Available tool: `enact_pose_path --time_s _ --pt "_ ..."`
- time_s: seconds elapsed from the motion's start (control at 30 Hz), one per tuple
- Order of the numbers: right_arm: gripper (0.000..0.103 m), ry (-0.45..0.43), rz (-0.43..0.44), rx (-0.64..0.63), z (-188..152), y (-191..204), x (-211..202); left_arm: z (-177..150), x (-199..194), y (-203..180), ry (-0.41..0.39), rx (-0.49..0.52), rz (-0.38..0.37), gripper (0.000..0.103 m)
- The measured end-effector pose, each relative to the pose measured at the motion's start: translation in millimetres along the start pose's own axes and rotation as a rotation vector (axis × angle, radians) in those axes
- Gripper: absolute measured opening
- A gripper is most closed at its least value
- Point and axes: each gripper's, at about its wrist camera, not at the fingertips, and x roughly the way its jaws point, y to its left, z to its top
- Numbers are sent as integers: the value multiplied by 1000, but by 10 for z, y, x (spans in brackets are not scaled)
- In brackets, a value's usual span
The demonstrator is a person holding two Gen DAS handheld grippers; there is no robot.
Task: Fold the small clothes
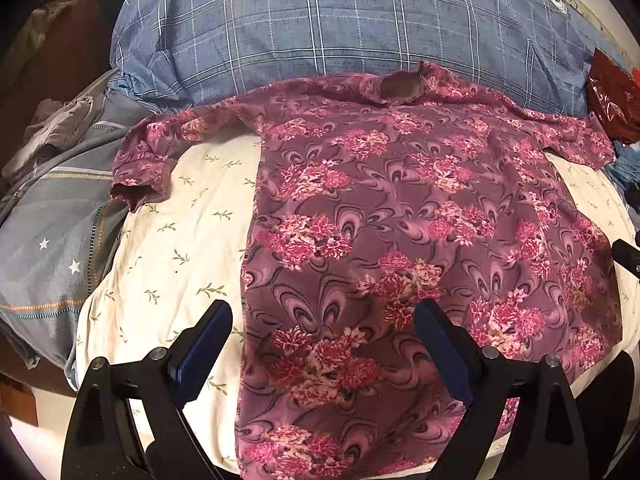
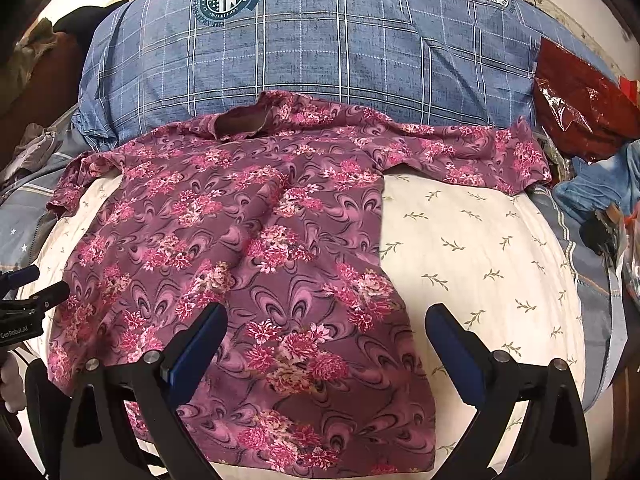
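Note:
A purple floral shirt (image 1: 400,220) lies flat, spread out on a cream leaf-print cushion (image 1: 172,248), collar away from me, both sleeves out to the sides. My left gripper (image 1: 324,320) is open and empty, hovering over the shirt's lower left part near its hem. In the right wrist view the same shirt (image 2: 248,240) fills the left and centre of the cushion (image 2: 480,264). My right gripper (image 2: 326,320) is open and empty over the shirt's lower right edge. The left gripper's tip (image 2: 28,292) shows at the left edge there.
A blue plaid pillow (image 1: 340,32) lies behind the shirt's collar. Grey star-print bedding (image 1: 52,240) is at the left. A red plastic bag (image 2: 584,96) and blue cloth (image 2: 600,184) lie at the right.

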Motion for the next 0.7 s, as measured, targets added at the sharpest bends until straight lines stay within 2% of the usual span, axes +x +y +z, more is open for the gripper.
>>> enact_pose_path --time_s 0.7 --pt "100 7 10 15 -10 -41 21 2 2 -85 5 21 5 93"
